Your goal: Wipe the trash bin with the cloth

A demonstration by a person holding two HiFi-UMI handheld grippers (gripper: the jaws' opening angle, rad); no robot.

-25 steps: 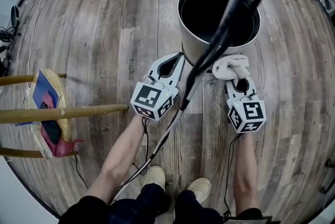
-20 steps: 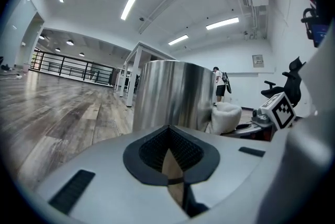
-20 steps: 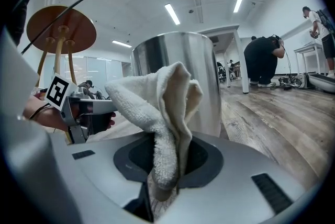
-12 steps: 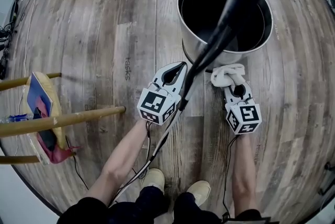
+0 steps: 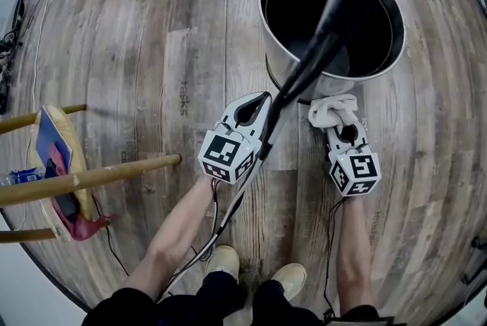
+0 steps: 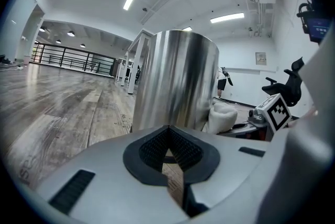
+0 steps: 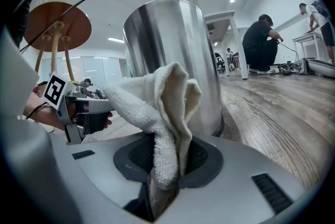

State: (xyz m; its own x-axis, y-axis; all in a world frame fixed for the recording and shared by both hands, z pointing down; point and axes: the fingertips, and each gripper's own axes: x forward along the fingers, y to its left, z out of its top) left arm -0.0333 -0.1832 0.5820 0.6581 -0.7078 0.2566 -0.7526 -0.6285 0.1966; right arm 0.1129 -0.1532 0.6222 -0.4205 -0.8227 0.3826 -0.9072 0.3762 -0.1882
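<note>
Trash bin (image 5: 283, 71): steel, upright on the wood floor (image 5: 152, 50), top open, directly ahead of both my grippers. Cloth (image 5: 332, 108): white terry, bunched, low against the bin's near wall; I cannot tell whether it touches. Right gripper (image 7: 166, 176): jaws clamped on one fold of the cloth, most of it standing loose above them. Left gripper (image 6: 168, 152): jaws together, nothing between them, tip just beside the bin's base and not bracing it. Risks, by my estimate: the bin stands unheld, so a firm wipe could slide or rock it. Only a fold is pinched, so drag on steel could pull the cloth free. The black cable (image 5: 319, 50) hanging across the bin could snag.
</note>
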